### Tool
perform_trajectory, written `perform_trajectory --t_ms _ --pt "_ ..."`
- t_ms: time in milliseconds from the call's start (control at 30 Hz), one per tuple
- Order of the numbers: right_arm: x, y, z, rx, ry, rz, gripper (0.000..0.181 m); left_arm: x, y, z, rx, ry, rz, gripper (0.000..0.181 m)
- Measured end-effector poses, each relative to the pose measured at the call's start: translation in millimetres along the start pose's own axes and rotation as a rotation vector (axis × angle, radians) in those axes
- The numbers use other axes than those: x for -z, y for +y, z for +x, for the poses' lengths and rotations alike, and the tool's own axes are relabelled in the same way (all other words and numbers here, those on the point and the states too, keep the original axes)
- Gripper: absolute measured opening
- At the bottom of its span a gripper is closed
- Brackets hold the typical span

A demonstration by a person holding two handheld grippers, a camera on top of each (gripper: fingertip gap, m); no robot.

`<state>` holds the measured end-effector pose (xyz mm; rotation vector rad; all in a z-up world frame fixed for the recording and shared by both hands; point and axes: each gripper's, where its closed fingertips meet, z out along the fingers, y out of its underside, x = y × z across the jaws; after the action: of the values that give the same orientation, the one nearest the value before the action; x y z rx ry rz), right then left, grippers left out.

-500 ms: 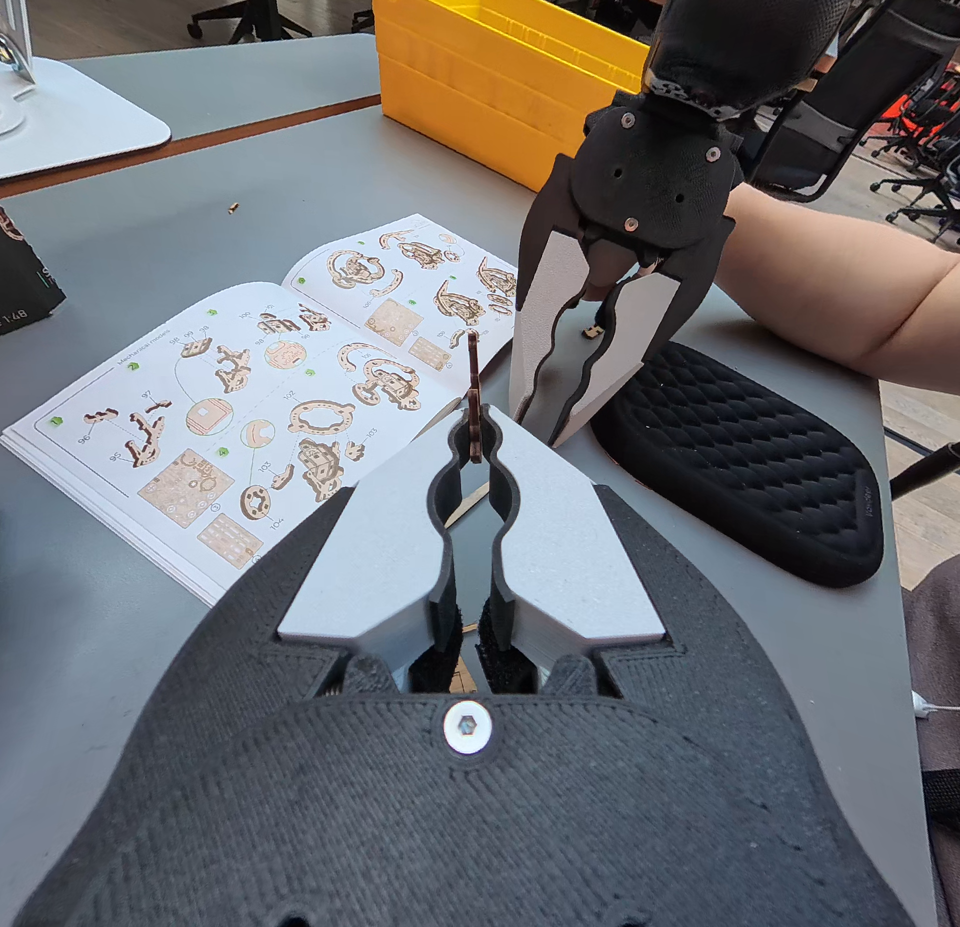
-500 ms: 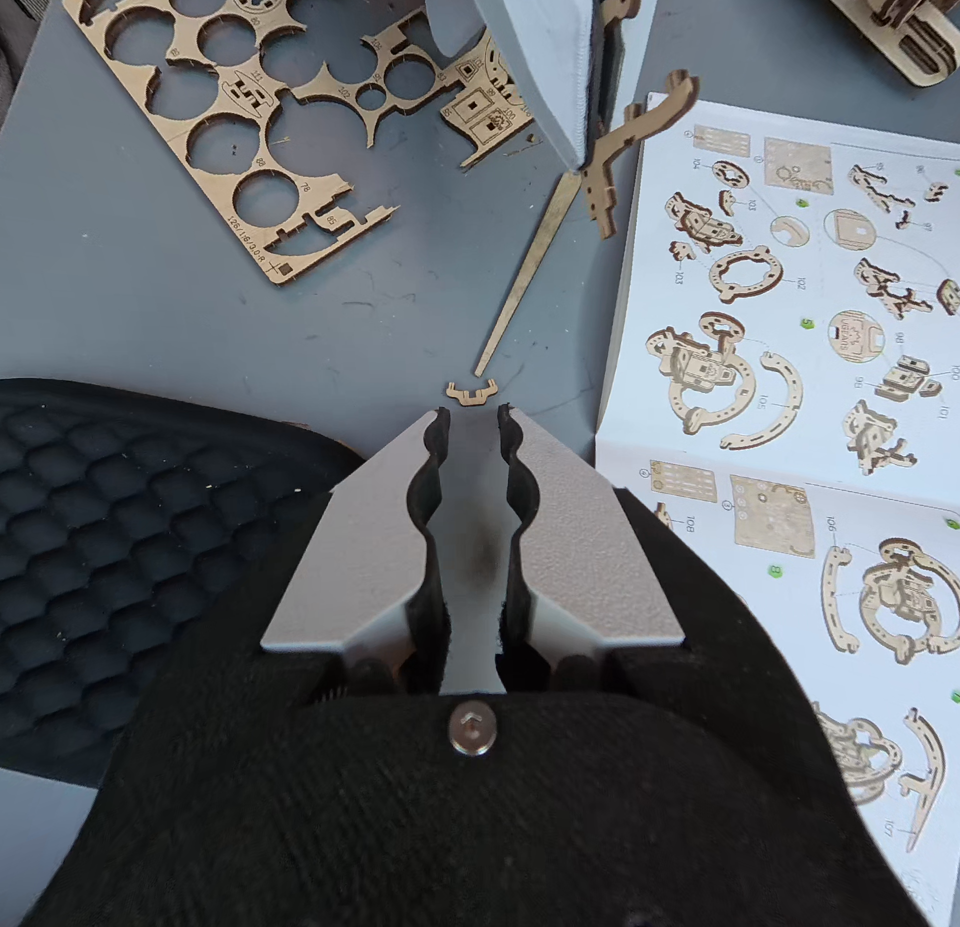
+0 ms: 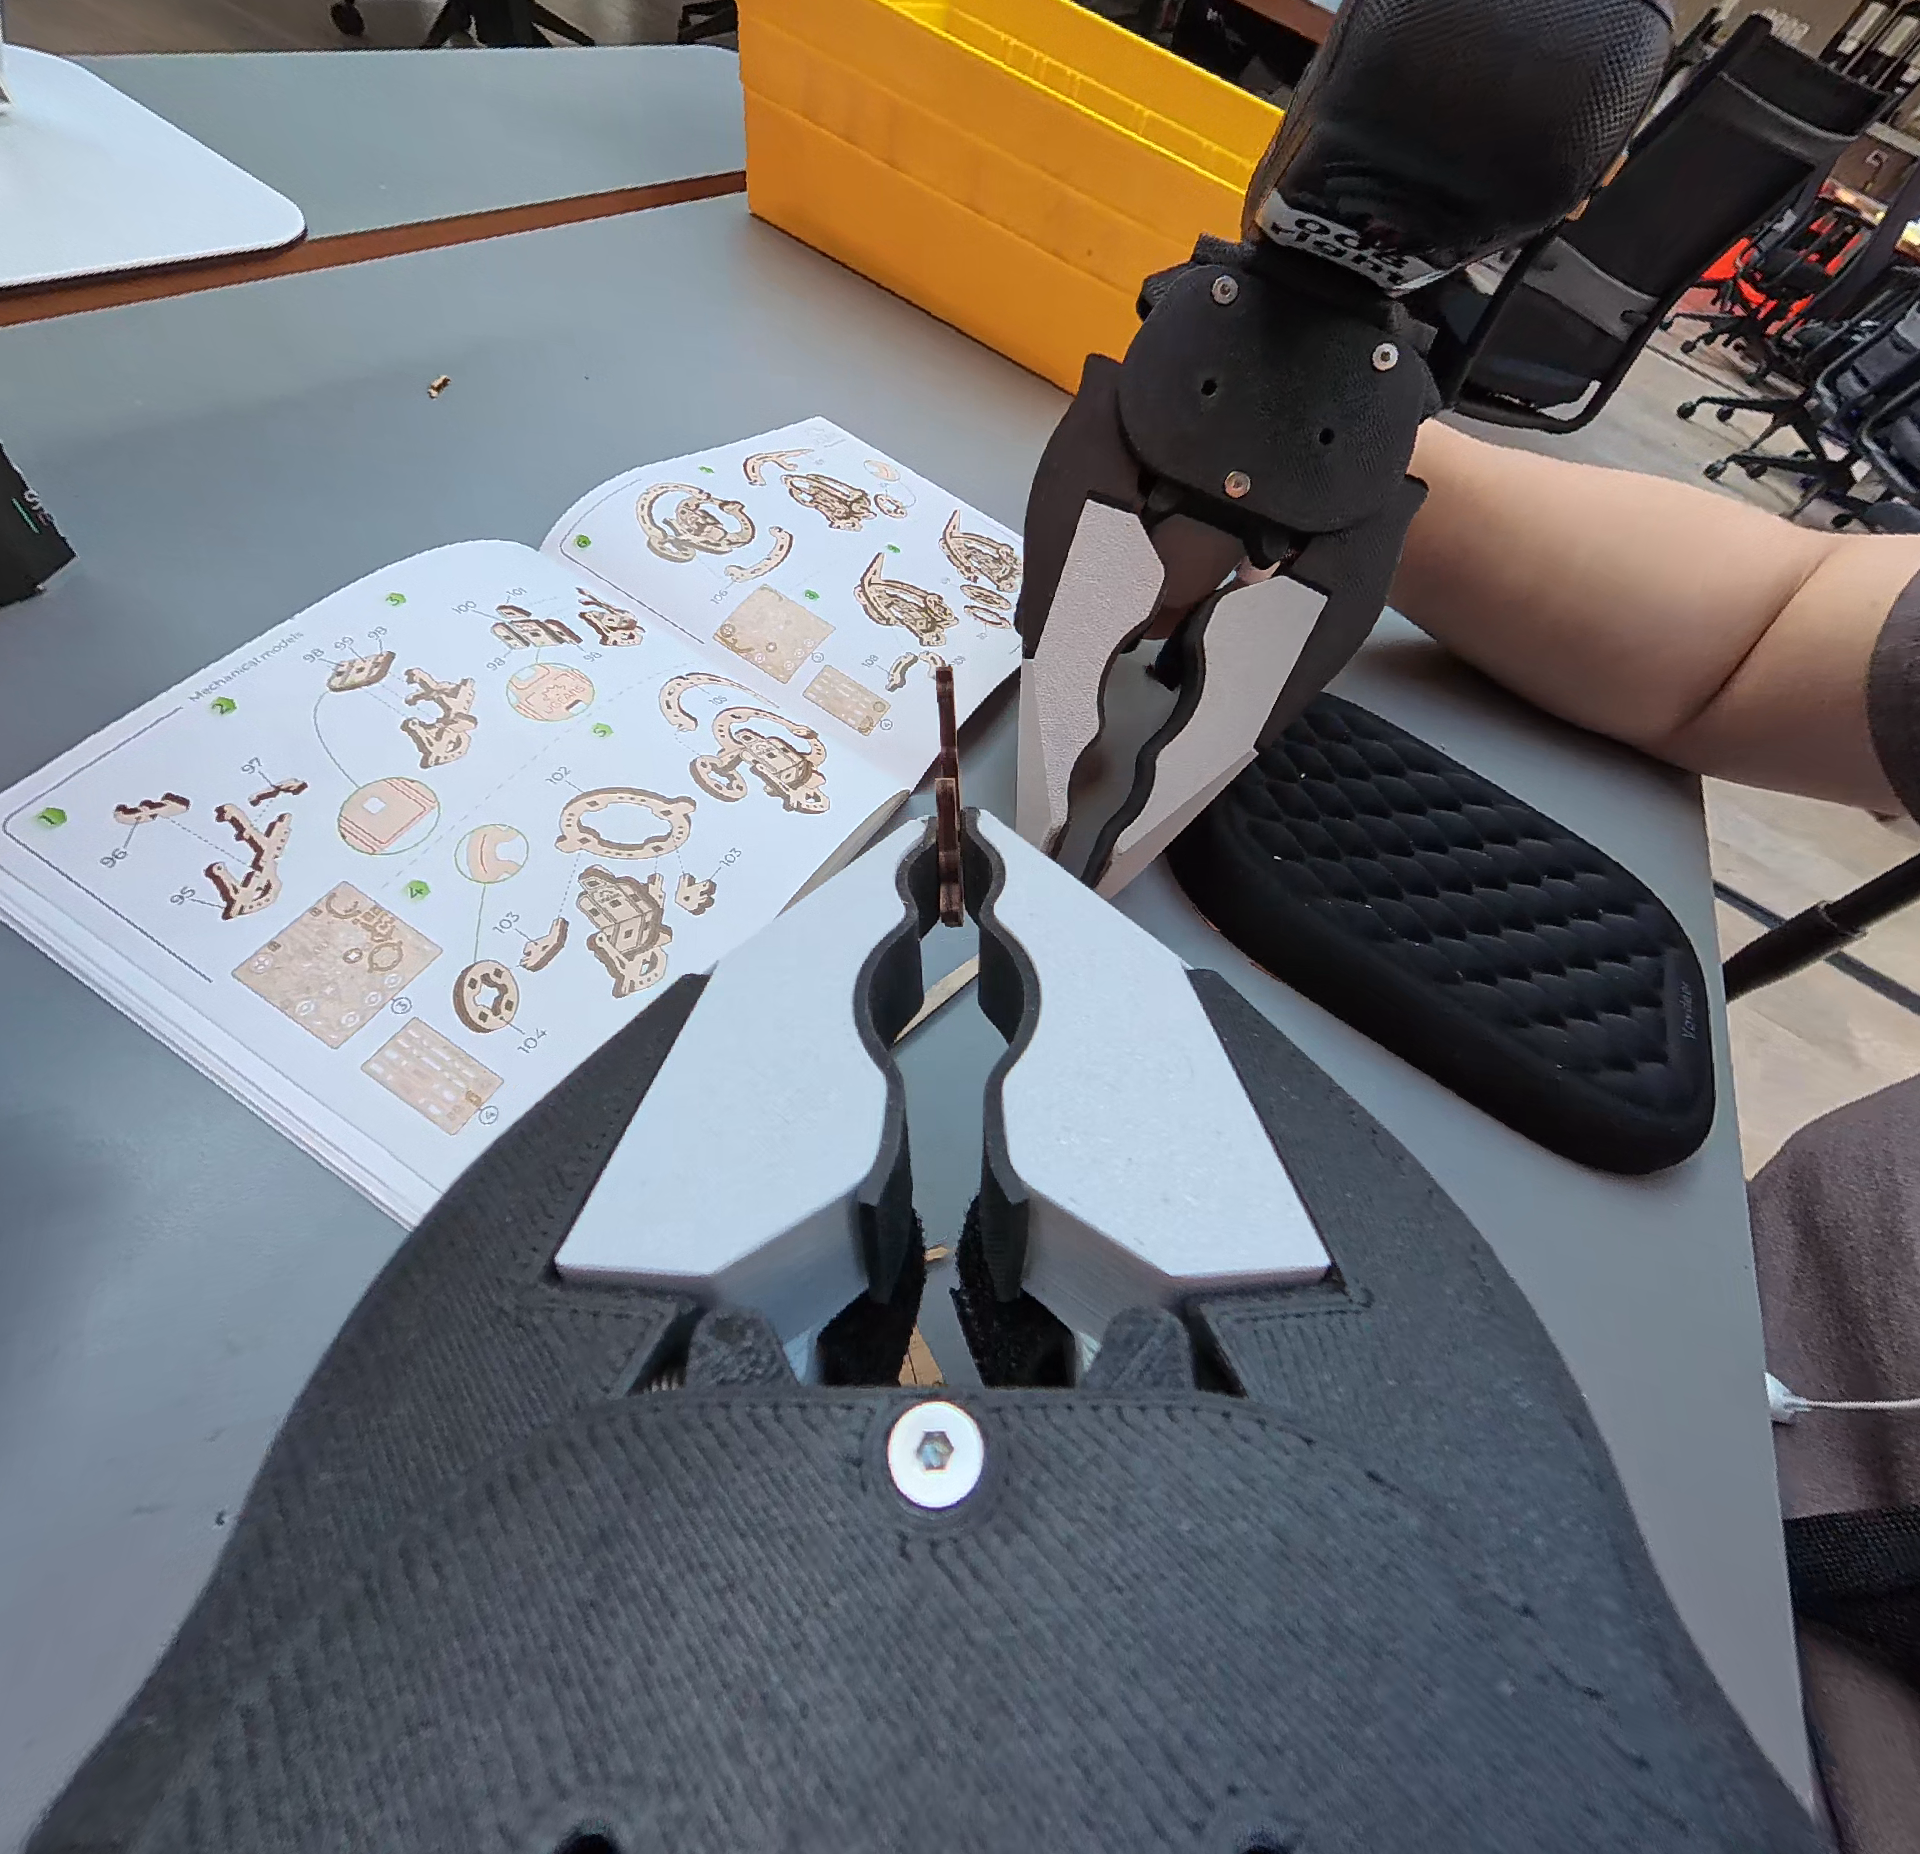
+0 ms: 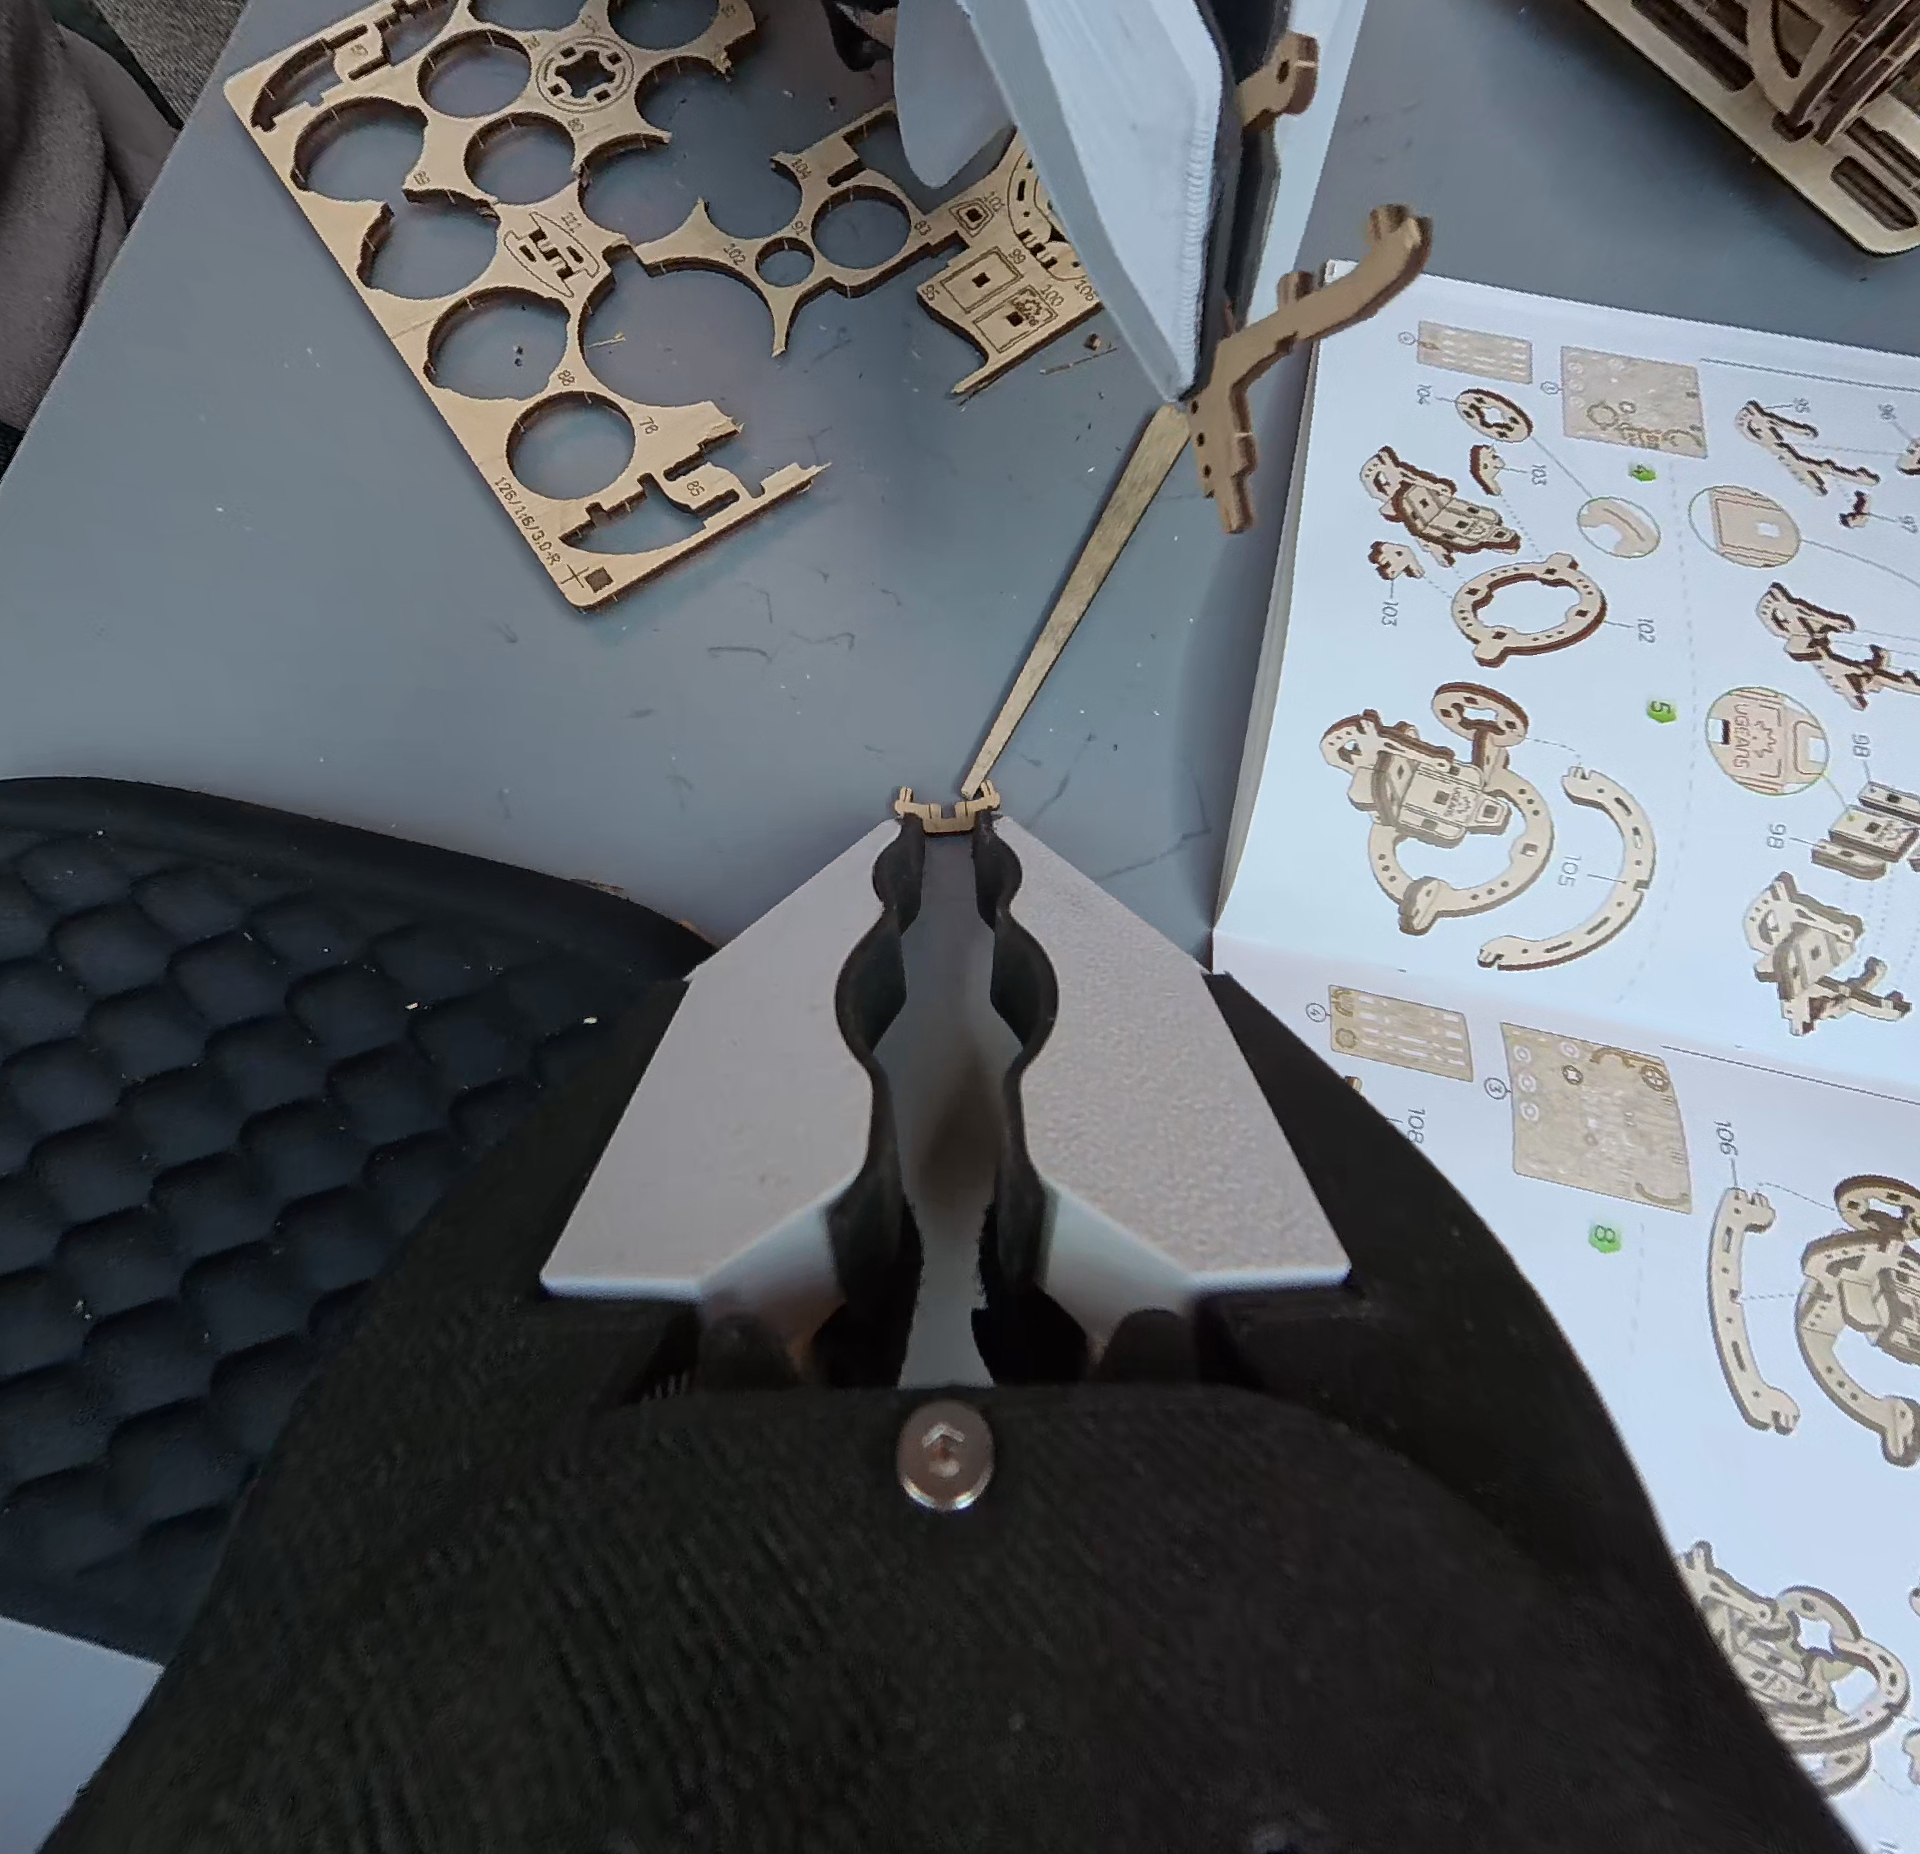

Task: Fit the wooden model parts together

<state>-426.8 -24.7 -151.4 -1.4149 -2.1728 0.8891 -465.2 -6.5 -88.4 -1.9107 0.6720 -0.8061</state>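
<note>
Right gripper poised over small clip; left gripper holds branched part.

Left gripper point(image 3: 948, 874) jaws clenched on the branched wooden part point(image 4: 1288, 334), upper centre. Right gripper point(image 4: 945, 836) jaws released, the small wooden clip point(image 4: 943, 813) lying crosswise at their tips on the desk point(image 4: 312, 682), nearest the right hand.

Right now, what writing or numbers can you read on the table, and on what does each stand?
Writing is not copied here; its places:
Instruction booklet: printed heading, part and step numbers.
Wooden sheet: engraved numbers.
Black pad: small side mark.
Right tool: lettered wrist band.
</note>
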Motion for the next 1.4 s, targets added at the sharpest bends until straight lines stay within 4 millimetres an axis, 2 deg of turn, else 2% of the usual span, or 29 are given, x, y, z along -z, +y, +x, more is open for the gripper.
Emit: perform_trajectory --t_ms 100,200,300,400,533,667,1400 --pt "8.7 -9.3 -0.3 0.002 -0.010 0.045 0.008 -0.4 -0.7 4.7 0.055 0.068 0.014 0.000" --pt "34.4 -32.3 2.3 -0.025 -0.013 0.162 0.008 1.6 -7.0 14.0 0.128 0.177 0.057 0.000" --pt "57.0 -49.8 10.2 -0.134 -0.043 0.297 0.008 4.1 -12.4 20.6 0.180 0.260 0.088 0.000" --pt "67.1 -63.4 15.7 -0.232 -0.084 0.404 0.008 3.1 -11.9 25.4 0.158 0.287 0.085 0.000" --pt "67.1 -66.3 20.4 -0.295 -0.091 0.418 0.008 0.6 -9.7 28.8 0.150 0.297 0.078 0.000" --pt "58.1 -68.3 16.9 -0.320 -0.128 0.419 0.008 0.8 -9.9 30.6 0.128 0.300 0.080 0.000" --pt "50.5 -76.0 11.9 -0.315 -0.151 0.433 0.007 0.1 -8.2 33.4 0.083 0.281 0.061 0.000"
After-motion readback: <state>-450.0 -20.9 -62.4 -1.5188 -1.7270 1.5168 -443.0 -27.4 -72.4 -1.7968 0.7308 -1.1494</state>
